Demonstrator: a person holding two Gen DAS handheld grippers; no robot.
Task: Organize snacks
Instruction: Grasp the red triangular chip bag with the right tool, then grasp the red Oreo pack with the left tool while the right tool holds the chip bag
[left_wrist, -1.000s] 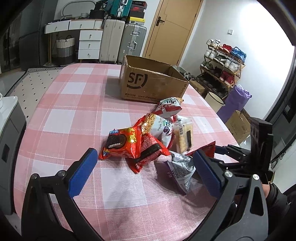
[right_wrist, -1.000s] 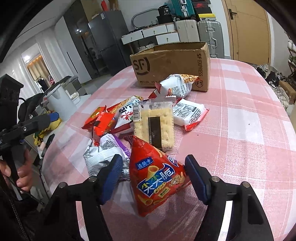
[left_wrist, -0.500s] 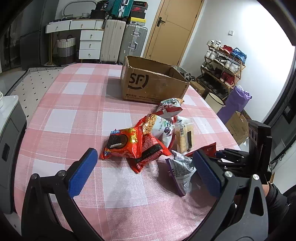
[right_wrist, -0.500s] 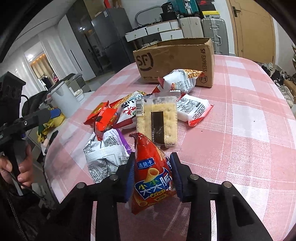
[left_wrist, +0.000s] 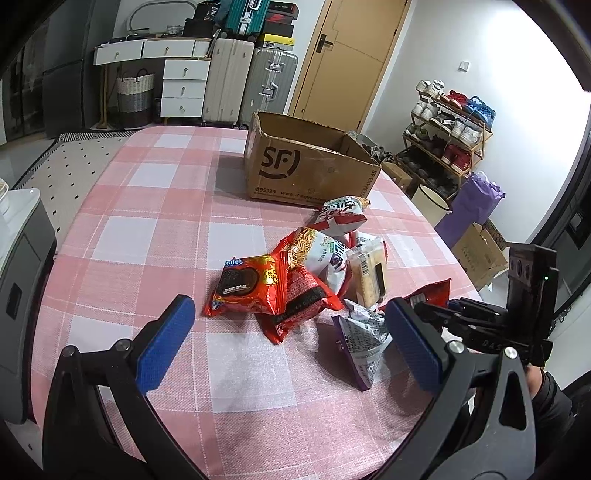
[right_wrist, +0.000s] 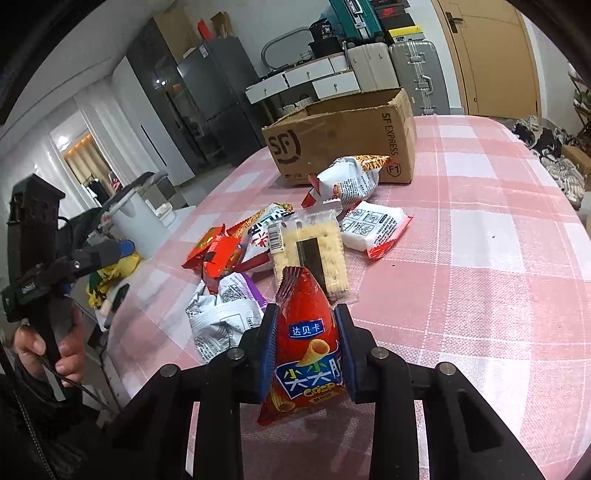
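Note:
My right gripper (right_wrist: 306, 314) is shut on a red crisp bag (right_wrist: 308, 343), its blue pads pressing both sides and holding the bag upright just above the checked tablecloth (right_wrist: 480, 295). Beyond it lies a pile of snacks: a clear cracker pack (right_wrist: 310, 247), a grey and purple bag (right_wrist: 221, 314), a white noodle packet (right_wrist: 373, 229) and red packets (right_wrist: 218, 254). The open cardboard box (right_wrist: 343, 140) stands at the far end. My left gripper (left_wrist: 289, 302) hovers open in front of the pile, near a red cookie packet (left_wrist: 247, 284), with nothing between its pads.
The table's edge curves close on the right in the left wrist view, with a shoe rack (left_wrist: 447, 125) and a purple bag (left_wrist: 472, 206) on the floor beyond. Suitcases (left_wrist: 251, 85) and drawers (left_wrist: 184, 85) stand against the far wall. A white bin (right_wrist: 136, 218) stands beside the table.
The right gripper's jaws went from wide apart around the red crisp bag to clamped on it, and the bag now stands upright. The left gripper stayed where it was.

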